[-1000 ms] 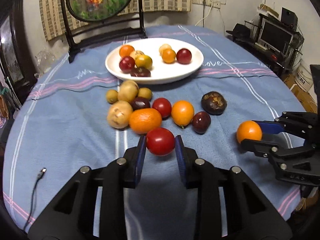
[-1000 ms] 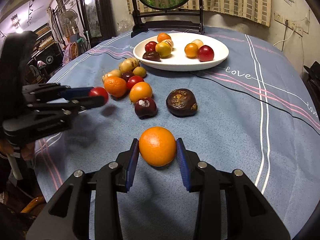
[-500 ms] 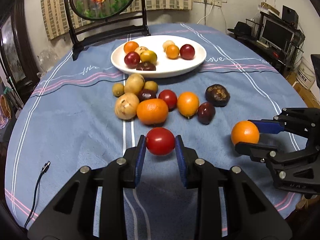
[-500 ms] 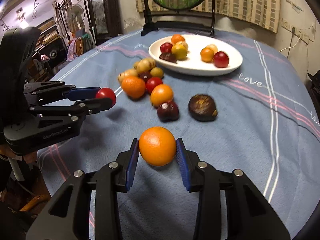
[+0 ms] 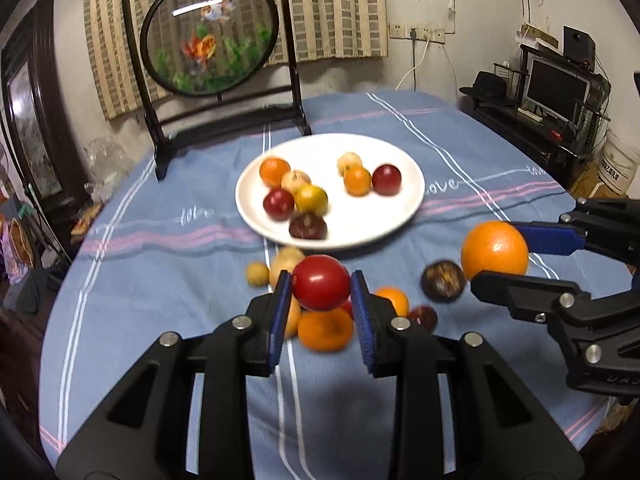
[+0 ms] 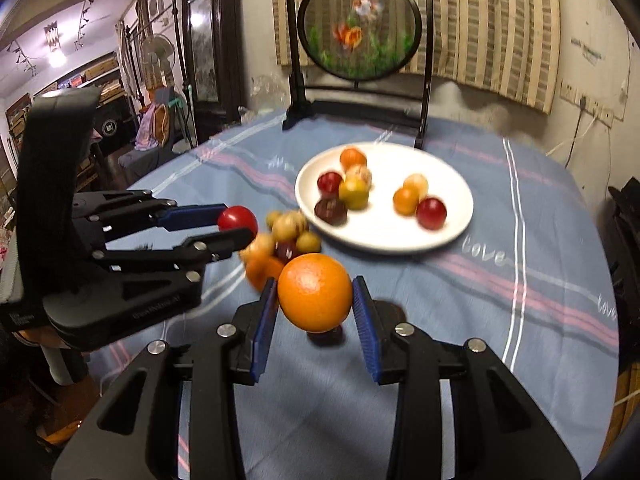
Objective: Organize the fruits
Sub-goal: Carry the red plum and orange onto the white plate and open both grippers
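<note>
- Blue striped cloth covers our bench (image 5: 160, 280), with a round fish screen (image 5: 208, 36) at the far end.
- Nearest, our left tongs (image 5: 321, 292) are clamped on a red tomato (image 5: 321, 288), lifted off the cloth.
- Our right tongs (image 6: 315, 300) are clamped on an orange (image 6: 315, 298), also raised.
- Below them sits a loose fruit pile (image 5: 324, 328).
- Farther off, the white plate (image 5: 408, 204) already holds several fruits.
- Risk, as we judge it: round fruit could roll off the crowded plate, or squeezing could split the tomato.
</note>
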The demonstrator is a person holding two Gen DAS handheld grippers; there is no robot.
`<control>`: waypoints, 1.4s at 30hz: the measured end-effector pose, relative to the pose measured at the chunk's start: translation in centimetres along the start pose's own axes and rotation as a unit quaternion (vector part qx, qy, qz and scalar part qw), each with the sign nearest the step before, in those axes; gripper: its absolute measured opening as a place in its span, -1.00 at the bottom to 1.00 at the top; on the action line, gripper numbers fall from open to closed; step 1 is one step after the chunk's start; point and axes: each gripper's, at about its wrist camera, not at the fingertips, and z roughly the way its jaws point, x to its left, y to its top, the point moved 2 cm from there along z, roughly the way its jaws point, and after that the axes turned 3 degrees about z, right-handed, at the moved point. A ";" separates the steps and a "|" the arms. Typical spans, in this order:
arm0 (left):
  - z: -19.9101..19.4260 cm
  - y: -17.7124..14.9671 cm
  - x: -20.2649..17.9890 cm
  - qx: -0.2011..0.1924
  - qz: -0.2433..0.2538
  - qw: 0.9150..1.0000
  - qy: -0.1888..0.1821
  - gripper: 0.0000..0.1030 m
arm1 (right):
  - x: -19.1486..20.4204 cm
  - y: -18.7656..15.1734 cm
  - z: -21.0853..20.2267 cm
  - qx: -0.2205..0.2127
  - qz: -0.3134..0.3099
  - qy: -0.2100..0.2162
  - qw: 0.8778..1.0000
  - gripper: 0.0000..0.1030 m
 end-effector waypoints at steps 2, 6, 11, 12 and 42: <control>0.3 0.9 0.1 -0.003 0.007 1.000 0.002 -0.41 | -0.3 1.2 0.0 -0.008 -0.002 0.000 1.000 -0.27; 0.9 2.7 0.4 -0.014 0.023 1.000 0.008 -0.40 | -1.1 3.0 0.4 -0.015 -0.004 -0.003 1.000 -0.27; 2.9 4.3 1.3 -0.016 0.025 0.999 0.013 -0.40 | -2.4 4.7 1.8 -0.020 -0.002 -0.007 1.000 -0.27; 3.3 4.5 1.4 -0.015 0.024 1.000 0.012 -0.40 | -2.7 5.0 2.3 -0.020 0.000 -0.005 1.000 -0.27; 12.9 9.0 3.6 0.018 0.039 0.998 0.041 -0.40 | -7.8 9.5 9.3 -0.007 0.004 -0.026 1.000 -0.27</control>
